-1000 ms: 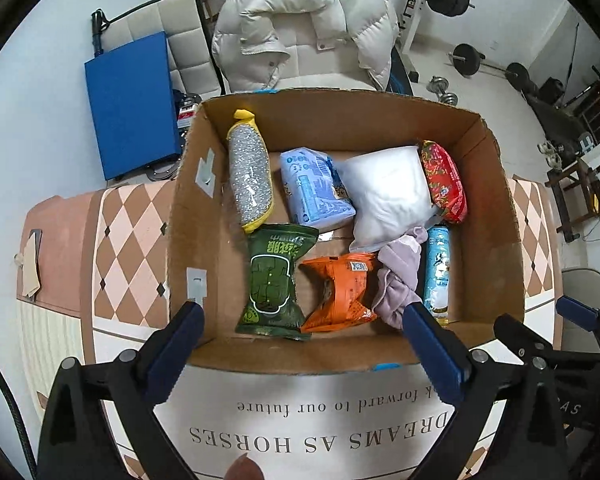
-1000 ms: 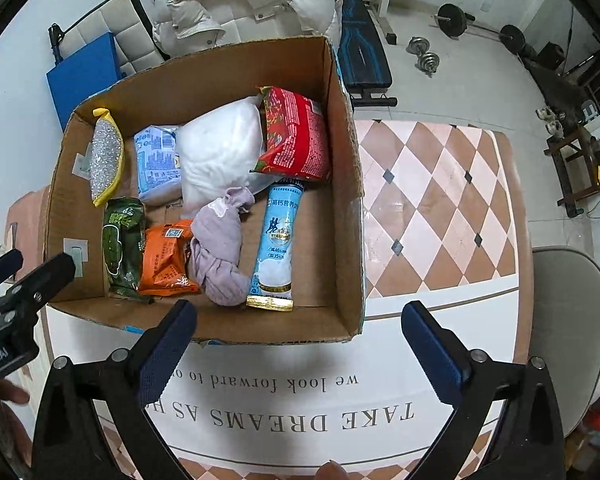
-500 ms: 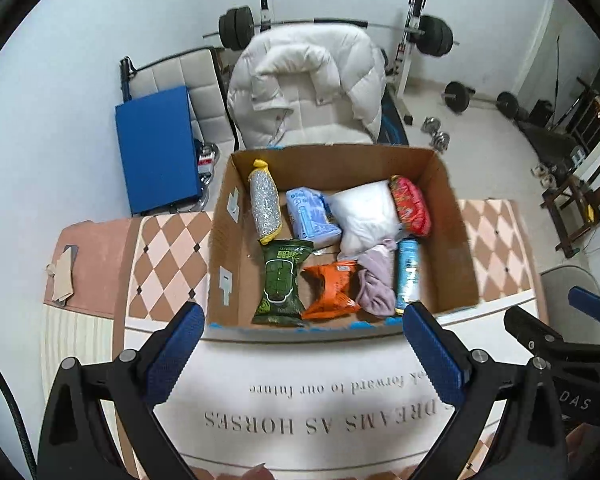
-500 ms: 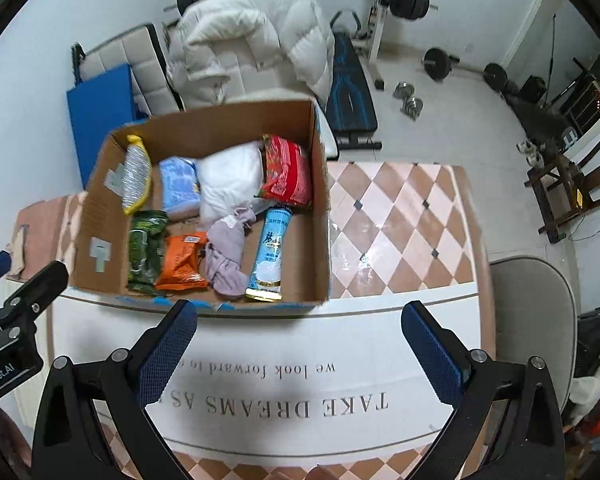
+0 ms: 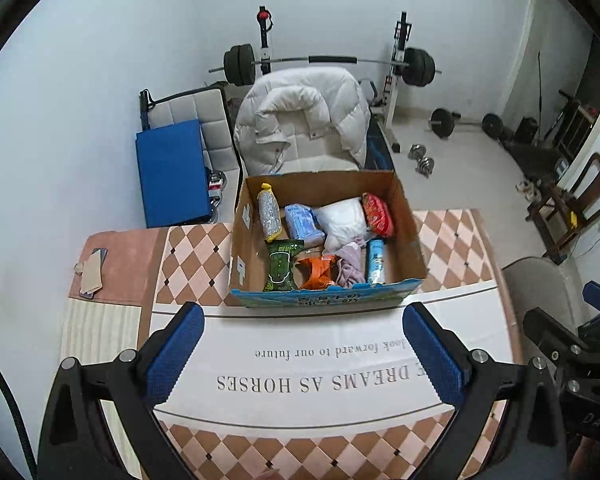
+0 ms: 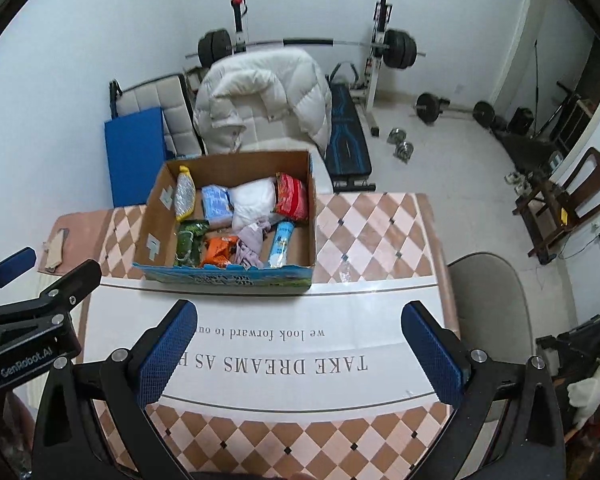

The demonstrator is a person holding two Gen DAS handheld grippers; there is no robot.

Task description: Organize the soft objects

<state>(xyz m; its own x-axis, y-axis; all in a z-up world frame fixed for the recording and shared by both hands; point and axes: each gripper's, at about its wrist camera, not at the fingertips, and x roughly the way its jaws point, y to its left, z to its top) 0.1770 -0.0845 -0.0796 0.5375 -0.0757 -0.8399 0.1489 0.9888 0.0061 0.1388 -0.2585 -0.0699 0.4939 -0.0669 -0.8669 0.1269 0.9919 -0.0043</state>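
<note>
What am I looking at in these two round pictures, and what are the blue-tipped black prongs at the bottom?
There is no robot here: a person holds a two-finger gripper in each hand, each with a fisheye camera looking along its fingers. One picture comes from the left gripper, the other from the right gripper. Both are open and hold nothing. On the checked table stands an open cardboard box filled with soft packets, among them a green packet, an orange packet, a white bag and a lilac cloth.
</note>
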